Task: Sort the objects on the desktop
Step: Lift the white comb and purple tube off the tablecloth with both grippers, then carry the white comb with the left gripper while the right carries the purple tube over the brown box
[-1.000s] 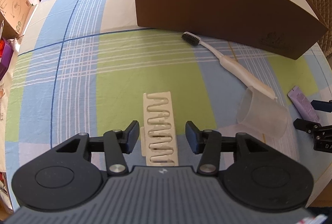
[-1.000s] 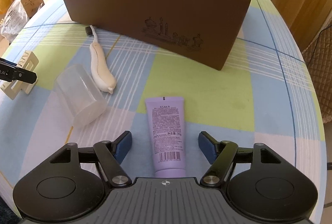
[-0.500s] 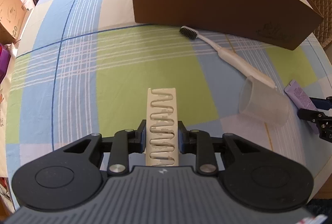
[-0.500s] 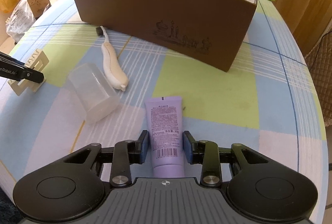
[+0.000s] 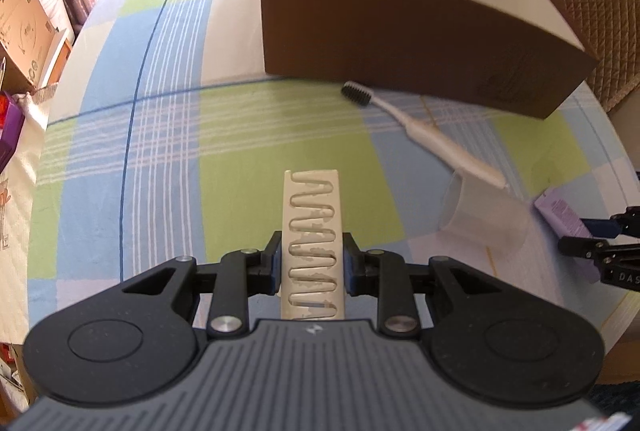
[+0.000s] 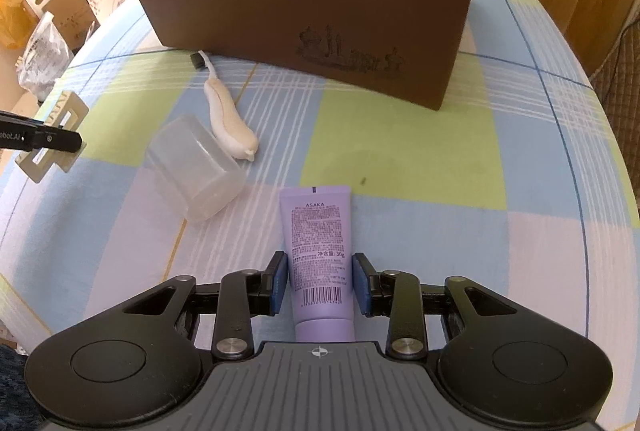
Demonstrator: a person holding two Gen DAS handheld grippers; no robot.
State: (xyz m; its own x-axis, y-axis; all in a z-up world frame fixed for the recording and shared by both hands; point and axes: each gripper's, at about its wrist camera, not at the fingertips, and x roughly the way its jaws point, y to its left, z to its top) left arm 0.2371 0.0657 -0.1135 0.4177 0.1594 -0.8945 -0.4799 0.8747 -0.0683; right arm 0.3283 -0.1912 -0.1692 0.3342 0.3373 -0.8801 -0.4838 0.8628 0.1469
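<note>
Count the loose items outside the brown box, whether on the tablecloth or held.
4. Cream hair clip in the left jaws; purple tube in the right jaws; toothbrush before the box; clear cup on its side beside it.

A table under a checked cloth (image 6: 400,135) carries a brown box (image 6: 320,15) far ahead of the tools, with a toothbrush (image 6: 230,119) and tipped clear cup (image 6: 196,171) lying between them.

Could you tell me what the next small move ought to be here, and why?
Probably carry both items over the brown box and release them. The left tool is shut on the cream hair clip, the right tool on the purple tube, and the box stands open-topped just ahead.
</note>
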